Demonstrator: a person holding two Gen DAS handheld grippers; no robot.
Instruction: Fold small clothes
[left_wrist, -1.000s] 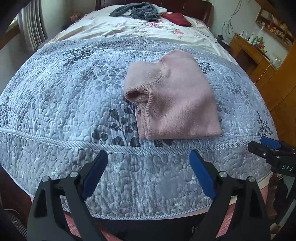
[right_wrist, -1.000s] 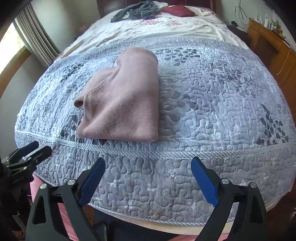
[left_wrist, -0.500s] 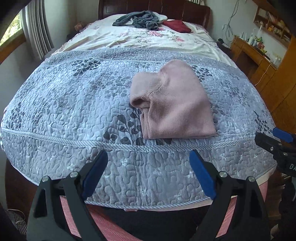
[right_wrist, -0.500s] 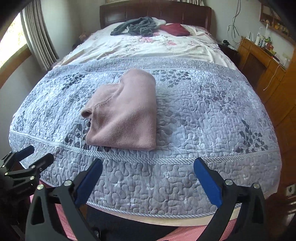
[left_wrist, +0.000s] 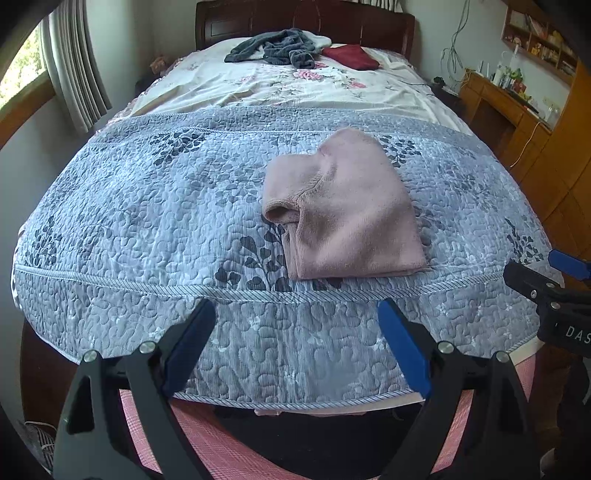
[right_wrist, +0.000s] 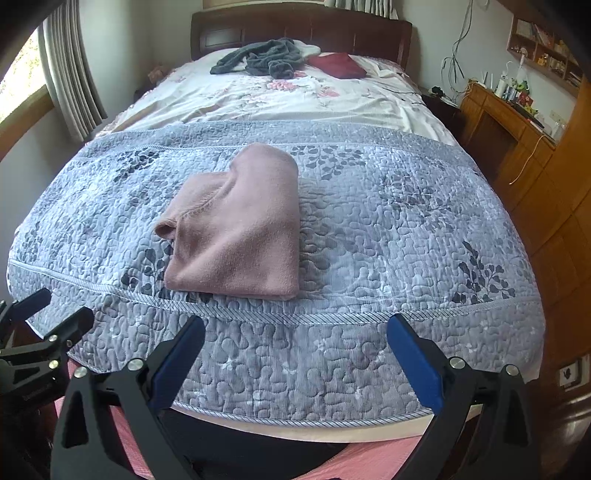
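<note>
Folded pink sweater (left_wrist: 347, 206) on grey quilted bedspread (left_wrist: 147, 221), left hand-held gripper (left_wrist: 295, 347) and right hand-held gripper (right_wrist: 295, 354) both spread, empty, off the bed's near edge

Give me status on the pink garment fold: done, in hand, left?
Done: pink garment lies folded in a compact stack on the grey quilt. In hand: nothing; left gripper and right gripper are open, short of the bed edge. Left: one sleeve cuff juts out sideways, possibly needing a tuck.
</note>
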